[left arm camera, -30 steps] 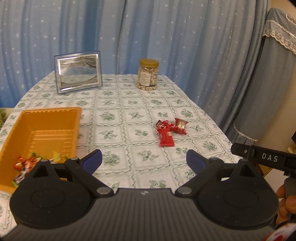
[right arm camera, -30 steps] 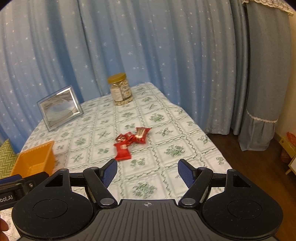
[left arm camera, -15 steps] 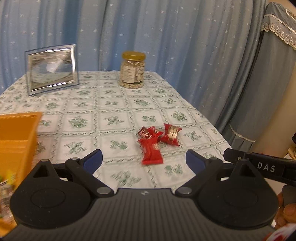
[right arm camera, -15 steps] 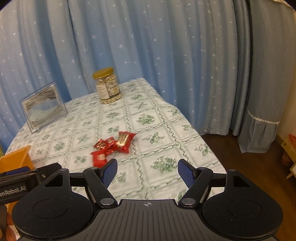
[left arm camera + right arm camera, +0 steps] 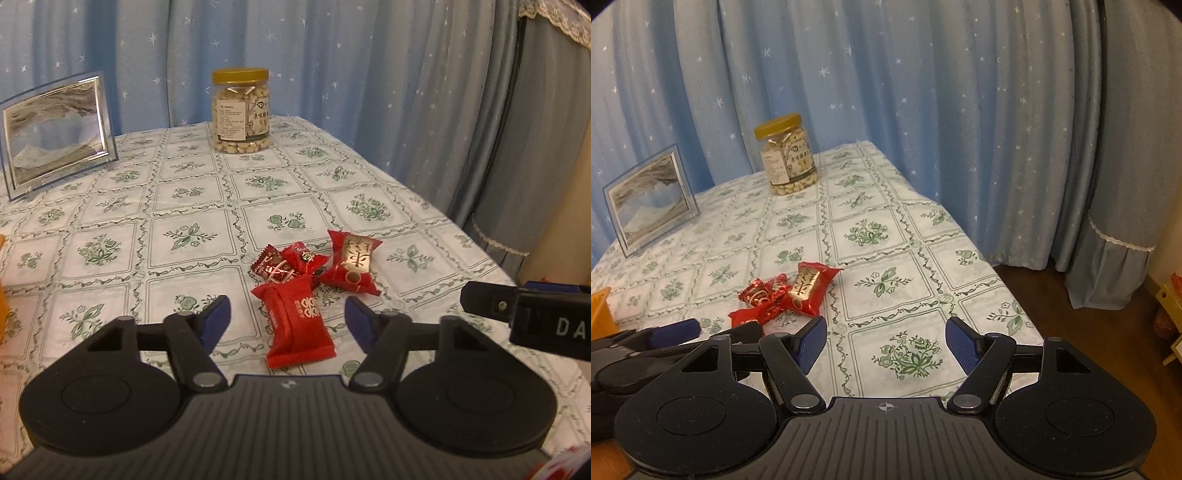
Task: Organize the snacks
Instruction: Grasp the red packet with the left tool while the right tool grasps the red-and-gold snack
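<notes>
Orange tray (image 5: 600, 312) cut off at left edge; jar label (image 5: 232, 122) print illegible.

Both wrist views look down-forward, close, sharing the red snacks (image 5: 299, 321).

Left hand-held gripper (image 5: 288, 319) narrower, nearer snacks (image 5: 300, 325)

Cluster of red foil-wrapped snacks on floral tablecloth, touching:
- large red pillow-shaped packet (image 5: 300, 322) at 6 o'clock, lying flat
- red-and-gold wrapped candy (image 5: 352, 263) at 2 o'clock
- small red twisted-wrapper candies (image 5: 286, 263) at 11 o'clock
</notes>
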